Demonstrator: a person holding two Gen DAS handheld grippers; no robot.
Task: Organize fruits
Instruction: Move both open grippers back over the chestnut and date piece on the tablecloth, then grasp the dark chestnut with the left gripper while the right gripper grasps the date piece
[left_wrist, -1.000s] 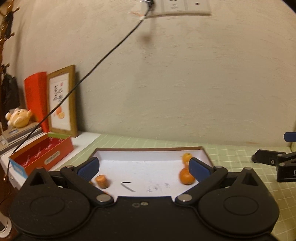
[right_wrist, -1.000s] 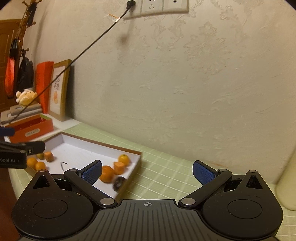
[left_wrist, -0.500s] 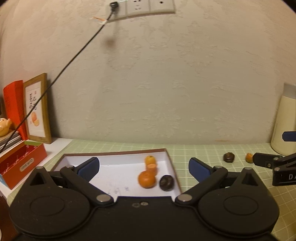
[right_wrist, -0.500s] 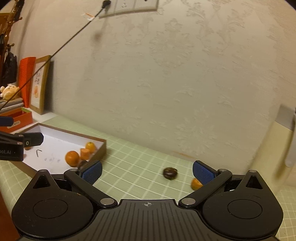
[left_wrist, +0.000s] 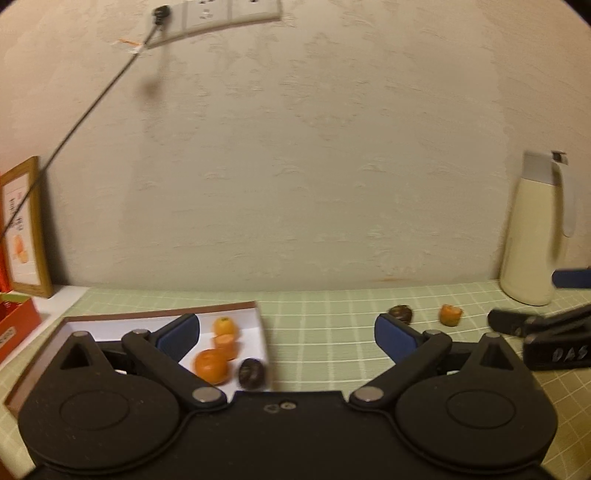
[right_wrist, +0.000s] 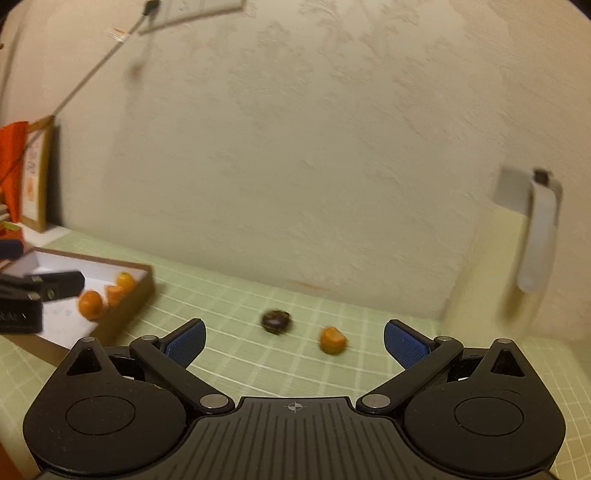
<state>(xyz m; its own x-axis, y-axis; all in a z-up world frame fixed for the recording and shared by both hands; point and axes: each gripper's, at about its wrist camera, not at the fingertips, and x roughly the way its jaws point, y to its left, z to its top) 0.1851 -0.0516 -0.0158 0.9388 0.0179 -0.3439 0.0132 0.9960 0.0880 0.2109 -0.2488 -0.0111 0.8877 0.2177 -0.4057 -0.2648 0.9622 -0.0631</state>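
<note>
Closest to us, both grippers hold nothing: the right gripper (right_wrist: 293, 338) has its fingers spread wide over the green checked surface (right_wrist: 229, 354), and the left gripper (left_wrist: 286, 334) is likewise released, its left finger over the white tray (left_wrist: 258, 314).

Just beyond and between the right fingers lie the two loose fruits, apart from each other: a dark round fruit (right_wrist: 276, 321) toward the left finger and a small orange piece (right_wrist: 332, 340) nearer the right finger. We judge both to be light and firm enough for a gentle squeeze. The dark one looks round and likely to roll, so we would close across its widest part. The orange piece seems to have a flat cut face, and we would take it across its sides; motion blur hides finer detail.

Off beyond the left finger, the tray already holds a mandarin (left_wrist: 211, 366), a cut orange piece (left_wrist: 226, 345), a smaller orange fruit (left_wrist: 223, 326) and a dark fruit (left_wrist: 252, 373). Its raised brown rim is what a carried fruit must clear.

Farther right, a cream jug (left_wrist: 533, 236) stands against the wall, well apart from the fruits. Nothing blocks our approach.
</note>
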